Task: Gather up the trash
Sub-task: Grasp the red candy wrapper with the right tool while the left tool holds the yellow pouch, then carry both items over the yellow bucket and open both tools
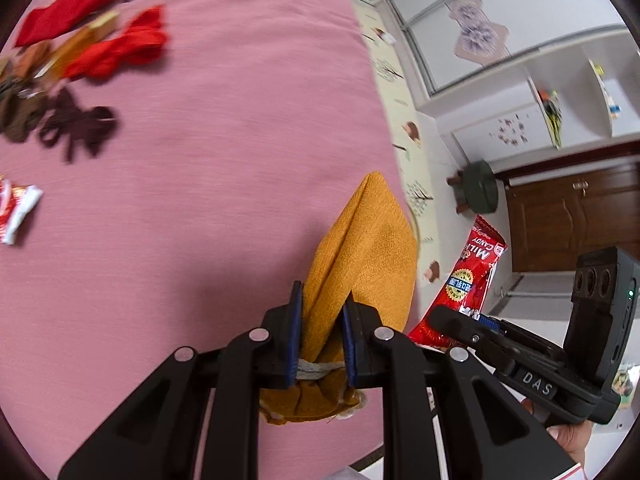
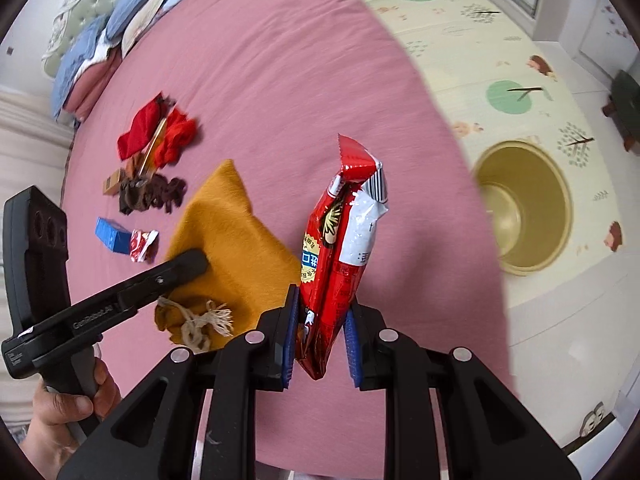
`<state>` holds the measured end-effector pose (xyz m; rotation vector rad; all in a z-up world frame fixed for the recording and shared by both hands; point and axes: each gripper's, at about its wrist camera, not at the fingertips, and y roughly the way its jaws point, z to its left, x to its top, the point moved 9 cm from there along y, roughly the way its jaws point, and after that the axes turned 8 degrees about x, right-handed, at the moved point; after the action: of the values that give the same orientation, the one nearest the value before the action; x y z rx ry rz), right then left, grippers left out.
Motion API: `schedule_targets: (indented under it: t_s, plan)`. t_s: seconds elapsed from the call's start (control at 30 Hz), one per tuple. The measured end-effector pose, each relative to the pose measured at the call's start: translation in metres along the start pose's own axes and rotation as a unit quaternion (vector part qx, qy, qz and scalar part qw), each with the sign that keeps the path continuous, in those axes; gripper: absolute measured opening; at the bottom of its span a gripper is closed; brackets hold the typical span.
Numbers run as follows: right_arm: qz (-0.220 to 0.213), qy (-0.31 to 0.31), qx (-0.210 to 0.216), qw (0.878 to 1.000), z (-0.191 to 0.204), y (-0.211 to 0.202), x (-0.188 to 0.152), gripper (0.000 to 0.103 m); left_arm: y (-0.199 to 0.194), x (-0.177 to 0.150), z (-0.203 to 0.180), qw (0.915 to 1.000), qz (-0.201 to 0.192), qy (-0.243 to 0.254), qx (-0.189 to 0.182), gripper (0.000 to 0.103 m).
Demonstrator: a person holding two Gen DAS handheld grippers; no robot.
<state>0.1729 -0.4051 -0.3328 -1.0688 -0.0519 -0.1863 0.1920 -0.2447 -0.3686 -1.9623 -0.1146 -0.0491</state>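
Both hand-held grippers (image 1: 320, 312) (image 2: 322, 320) point downward, jaws clamped.

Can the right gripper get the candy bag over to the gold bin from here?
Probably yes: the right gripper holds the candy bag clear of the bed, and nothing stands between it and the open gold bin.

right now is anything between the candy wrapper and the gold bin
Nothing visible. The right gripper holds the candy wrapper above the bed's edge, and the gold bin stands open on the floor mat past that edge. The mustard bag in the left gripper is on the other side.
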Motion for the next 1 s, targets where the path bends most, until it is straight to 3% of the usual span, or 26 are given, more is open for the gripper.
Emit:
schedule_targets:
  t_s: [0.4,0.63,0.83,0.87,0.9,0.93,0.97,1.0]
  plan:
    - [-0.036,0.070,-0.019,0.997,-0.119,-0.065,0.005,0.021,0.066,-0.005,-0.155,0.9949,0.039,0.092,-0.012,0.017]
    - [-0.053,0.112,-0.034,0.992,-0.184,-0.084,0.014,0.021,0.099,0.009,-0.211,0.9897,0.056,0.132,-0.007,0.017]
    - [-0.066,0.100,-0.059,0.991,-0.218,-0.100,0.034,0.025,0.122,0.026,-0.259,0.9836,0.056,0.170,-0.022,0.018]
    - [-0.073,0.098,-0.065,0.990,-0.224,-0.104,0.039,0.026,0.124,0.029,-0.270,0.9822,0.054,0.178,-0.026,0.021]
    - [-0.078,0.096,-0.069,0.990,-0.229,-0.108,0.042,0.034,0.126,0.032,-0.275,0.9814,0.052,0.184,-0.023,0.028]
    - [-0.081,0.091,-0.080,0.989,-0.234,-0.111,0.045,0.053,0.127,0.036,-0.280,0.9815,0.049,0.184,-0.017,0.056]
    - [-0.088,0.089,-0.101,0.987,-0.241,-0.116,0.047,0.059,0.127,0.041,-0.282,0.9827,0.044,0.179,-0.013,0.080]
    - [-0.098,0.086,-0.117,0.985,-0.244,-0.121,0.050,0.061,0.127,0.044,-0.283,0.9837,0.040,0.175,-0.008,0.085]
